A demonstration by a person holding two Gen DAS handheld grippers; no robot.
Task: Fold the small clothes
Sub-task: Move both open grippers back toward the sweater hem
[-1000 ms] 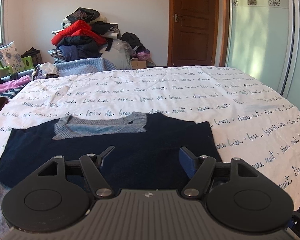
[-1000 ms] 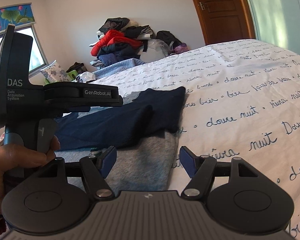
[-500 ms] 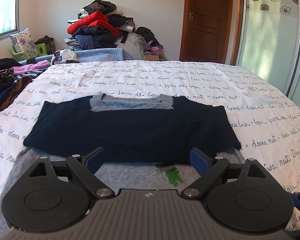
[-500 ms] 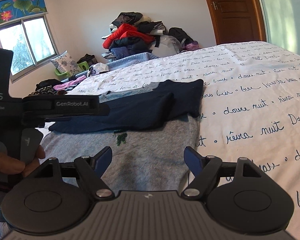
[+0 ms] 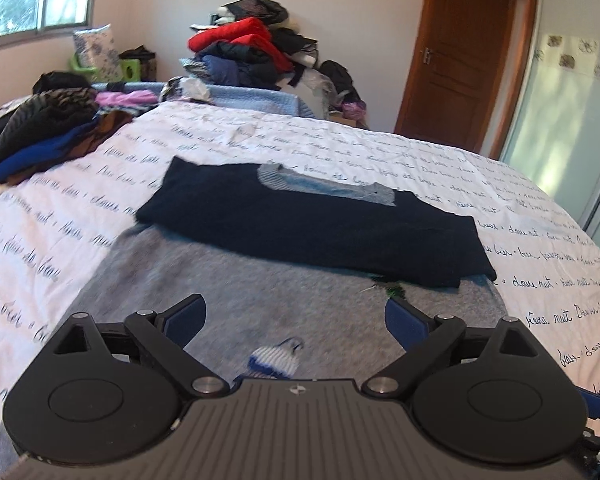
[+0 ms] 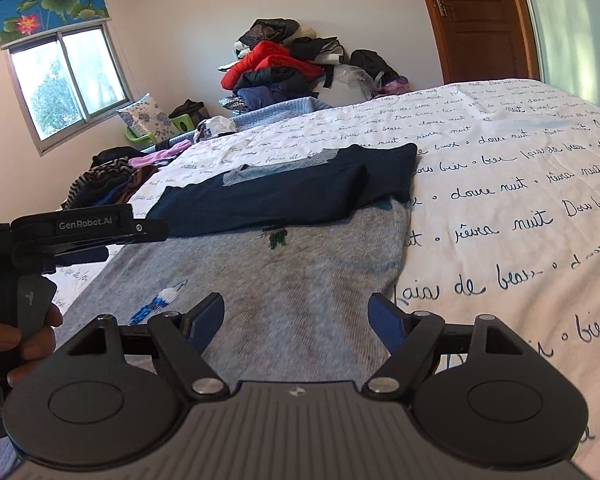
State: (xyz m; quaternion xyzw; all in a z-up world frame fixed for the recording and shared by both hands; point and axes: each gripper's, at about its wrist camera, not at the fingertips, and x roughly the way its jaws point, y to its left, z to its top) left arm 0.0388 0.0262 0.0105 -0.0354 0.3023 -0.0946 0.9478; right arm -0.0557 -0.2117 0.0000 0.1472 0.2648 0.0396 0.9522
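A small sweater lies flat on the bed, navy upper part with a grey collar and grey lower body; its sleeves are folded in over the navy part. It also shows in the right wrist view, grey body nearest me. My left gripper is open and empty, low over the grey hem. My right gripper is open and empty over the grey body near its right side. The left gripper's body and the hand holding it show at the left of the right wrist view.
The white bedspread with script print covers the bed. Loose clothes lie at the bed's left edge. A pile of clothes stands against the far wall. A wooden door and a wardrobe panel are at the right.
Both grippers have drawn back toward the sweater's hem, so more of the grey body shows. The left view has swung to the left. Both jaws stay open and empty.
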